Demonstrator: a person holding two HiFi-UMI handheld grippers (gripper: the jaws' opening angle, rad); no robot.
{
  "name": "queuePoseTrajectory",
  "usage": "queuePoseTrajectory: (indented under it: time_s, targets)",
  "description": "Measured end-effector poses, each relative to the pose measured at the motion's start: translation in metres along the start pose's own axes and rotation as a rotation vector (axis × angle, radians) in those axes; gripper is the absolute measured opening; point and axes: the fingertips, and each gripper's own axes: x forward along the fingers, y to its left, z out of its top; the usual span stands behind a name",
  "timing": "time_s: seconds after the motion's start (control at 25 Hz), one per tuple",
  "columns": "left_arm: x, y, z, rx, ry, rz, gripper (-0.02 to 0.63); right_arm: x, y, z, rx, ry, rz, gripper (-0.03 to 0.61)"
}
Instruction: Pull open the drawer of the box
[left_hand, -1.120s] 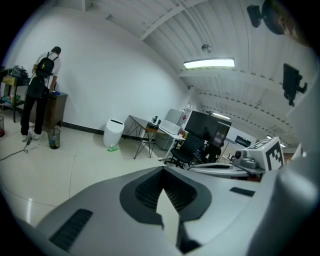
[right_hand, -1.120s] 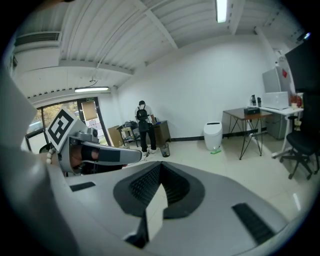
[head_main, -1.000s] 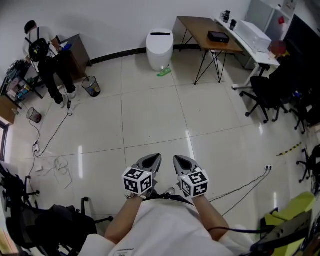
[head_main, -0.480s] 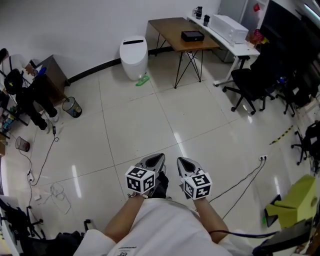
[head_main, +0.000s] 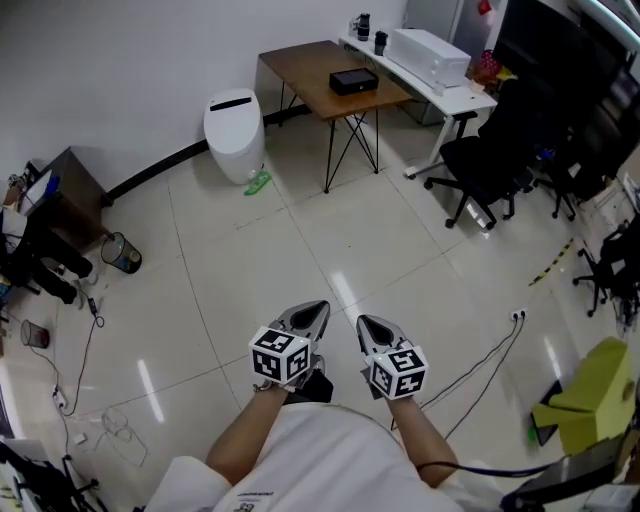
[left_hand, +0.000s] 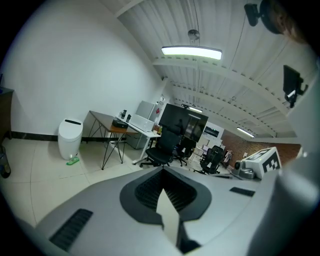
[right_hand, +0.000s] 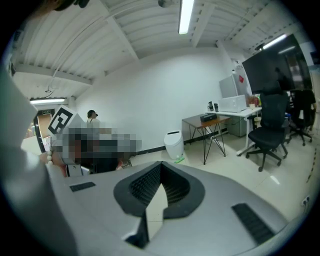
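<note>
A pale tiled floor (head_main: 300, 245) fills the office, shiny with lamp reflections. Over it, close to the person's chest, the left gripper (head_main: 318, 310) and the right gripper (head_main: 364, 322) are held side by side, near each other but apart, both aimed forward.

In the left gripper view, the left gripper (left_hand: 162, 171) has its ribbed pads meeting at the tips, with only bare floor showing through the gap behind them. The right gripper (right_hand: 160, 166) looks the same in its own view: jaws drawn together and nothing between them.

Just past the right gripper, on its outer side, a dark cable (head_main: 480, 352) trails over the tiles. Farther out on that side lies a yellow-green object (head_main: 590, 400). To the left gripper's outer side, well apart, a wire wastebasket (head_main: 122, 252) stands near a dark cabinet (head_main: 62, 190).

Well ahead of both tools, a white lidded bin (head_main: 235, 135) stands against the wall. Just right of it is a wooden table (head_main: 305, 70) on thin black legs. A small black box (head_main: 353, 80) rests on that table, far beyond either gripper; no drawer can be made out from here. Beside the table runs a white desk (head_main: 452, 92), with black office chairs (head_main: 490, 150) in front of it.
</note>
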Motion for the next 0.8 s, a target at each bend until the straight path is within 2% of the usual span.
queuePoseTrajectory:
  time_s: [0.2, 0.52, 0.8]
  targets:
    - [0.025, 0.014, 0.019, 0.035, 0.026, -0.026, 0.002, 0.026, -0.016, 0.014, 0.001, 0.009, -0.016, -0.012]
    - [0.063, 0.034, 0.042, 0.059, 0.059, -0.046, 0.002, 0.049, -0.056, 0.048, 0.021, -0.033, -0.103, -0.012]
    - [0.079, 0.057, 0.047, 0.056, 0.092, -0.060, 0.002, 0.068, -0.063, 0.046, 0.050, -0.017, -0.133, -0.012]
